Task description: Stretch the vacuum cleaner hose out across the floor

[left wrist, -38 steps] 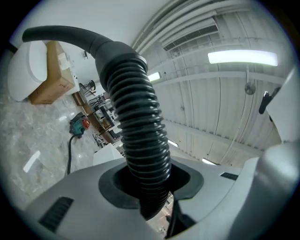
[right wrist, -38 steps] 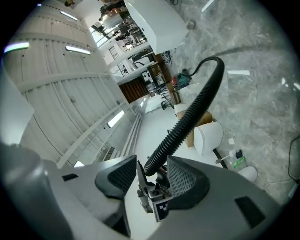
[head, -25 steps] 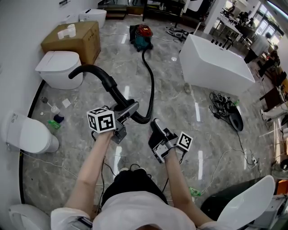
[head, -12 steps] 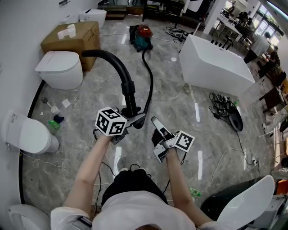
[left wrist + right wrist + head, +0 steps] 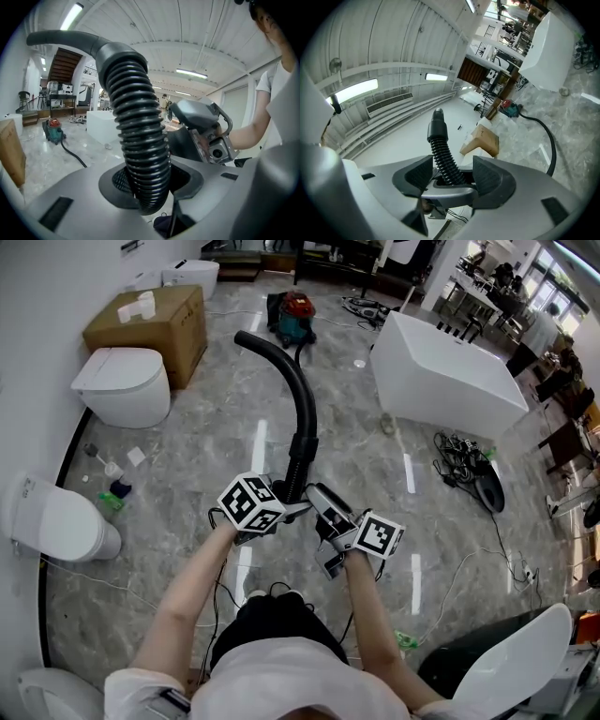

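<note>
Left gripper [image 5: 292, 506] clenched on the ribbed hose [image 5: 302, 432], low on its raised stretch; its own view shows the ribs pinched between the jaws. Right gripper [image 5: 324, 497] just beside it, jaws spread. They have just been opening, and the hose stands ahead of them, untouched by the pads.

Change noted: a second ago the curved end tube [image 5: 267, 348] leaned out toward the toilet [image 5: 122, 381] at the left edge of the floor [image 5: 187, 484]. It has now swung upright and points ahead at the vacuum cleaner [image 5: 292, 313] by the far edge. The left gripper has come across to meet the right.

Reading: looks like a hand-over or regrip. The hose is up in the air, not laid out, so the stretching is hardly begun.

Room: bare floor down the middle and toward the near edge. Toilet and cardboard box [image 5: 150, 322] crowd the left edge. Bathtub [image 5: 450, 371] and loose cables [image 5: 469, 470] take the right side, and the cables could snag a dragged hose.
</note>
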